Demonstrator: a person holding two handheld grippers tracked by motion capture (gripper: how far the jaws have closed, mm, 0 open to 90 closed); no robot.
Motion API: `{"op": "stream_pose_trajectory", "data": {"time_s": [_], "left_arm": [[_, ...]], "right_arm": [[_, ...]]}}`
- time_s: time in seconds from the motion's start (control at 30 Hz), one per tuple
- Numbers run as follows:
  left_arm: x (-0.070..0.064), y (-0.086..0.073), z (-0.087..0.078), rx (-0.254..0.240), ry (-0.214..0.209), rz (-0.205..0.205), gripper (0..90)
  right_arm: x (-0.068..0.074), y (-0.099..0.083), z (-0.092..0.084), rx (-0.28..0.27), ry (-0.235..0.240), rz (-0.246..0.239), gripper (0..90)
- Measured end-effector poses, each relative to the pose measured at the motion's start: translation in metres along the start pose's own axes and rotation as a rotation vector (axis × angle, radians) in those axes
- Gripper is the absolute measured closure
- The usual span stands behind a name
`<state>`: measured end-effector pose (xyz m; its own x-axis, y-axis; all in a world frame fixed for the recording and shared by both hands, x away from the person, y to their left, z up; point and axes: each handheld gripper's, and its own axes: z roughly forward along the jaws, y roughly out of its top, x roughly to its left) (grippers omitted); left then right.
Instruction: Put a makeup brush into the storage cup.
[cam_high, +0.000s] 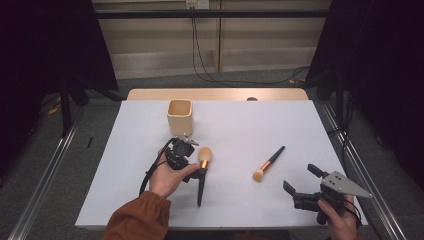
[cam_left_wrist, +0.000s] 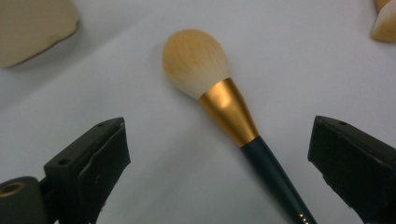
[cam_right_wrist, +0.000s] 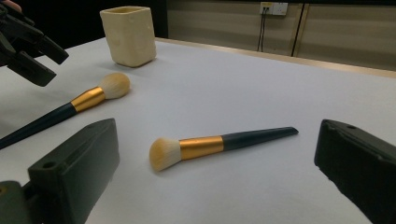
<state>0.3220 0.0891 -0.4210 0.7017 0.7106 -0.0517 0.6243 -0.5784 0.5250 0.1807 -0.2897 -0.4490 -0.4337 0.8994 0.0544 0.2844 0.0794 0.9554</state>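
A large makeup brush (cam_high: 202, 172) with a round pale head, gold ferrule and dark handle lies on the white table (cam_high: 235, 125), head toward the far side. My left gripper (cam_high: 192, 160) hovers open at its head end. In the left gripper view the brush (cam_left_wrist: 229, 112) lies between the spread jaws, untouched. A smaller brush (cam_high: 268, 163) lies to the right, head toward me. My right gripper (cam_high: 301, 179) is open near the front right corner. Its own view has the small brush (cam_right_wrist: 219, 144) lying ahead between its jaws.
A beige square cup (cam_high: 179, 116) stands upright at the back of the table, left of centre. From the right gripper view the cup (cam_right_wrist: 128, 35), the large brush (cam_right_wrist: 93, 98) and the left gripper (cam_right_wrist: 28, 46) are farther off. Cables run along the floor behind the table.
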Motion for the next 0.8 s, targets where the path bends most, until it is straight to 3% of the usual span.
{"op": "stream_pose_trajectory", "data": {"time_s": [0.1,0.17,0.27,0.47,0.53,0.8], "left_arm": [[-0.001,0.002,0.002,0.026,0.008,0.005,6.1],[-0.003,0.005,0.007,0.057,0.026,-0.019,6.2],[-0.004,0.007,0.010,0.092,0.003,-0.024,6.5],[-0.006,0.012,0.016,0.129,0.003,-0.031,7.4],[-0.009,0.013,0.022,0.130,0.044,-0.029,6.7],[-0.013,0.016,0.031,0.203,0.064,-0.049,5.4]], "right_arm": [[0.000,0.000,0.000,0.001,0.000,0.001,0.0],[0.000,0.000,0.000,0.003,0.001,-0.003,0.0],[0.000,0.000,0.000,0.004,0.003,-0.004,0.0],[0.000,0.000,0.000,0.004,0.002,-0.005,0.0],[0.000,0.000,0.001,0.005,0.003,-0.003,0.0],[0.000,0.000,0.001,0.005,0.003,0.002,0.0]]}}
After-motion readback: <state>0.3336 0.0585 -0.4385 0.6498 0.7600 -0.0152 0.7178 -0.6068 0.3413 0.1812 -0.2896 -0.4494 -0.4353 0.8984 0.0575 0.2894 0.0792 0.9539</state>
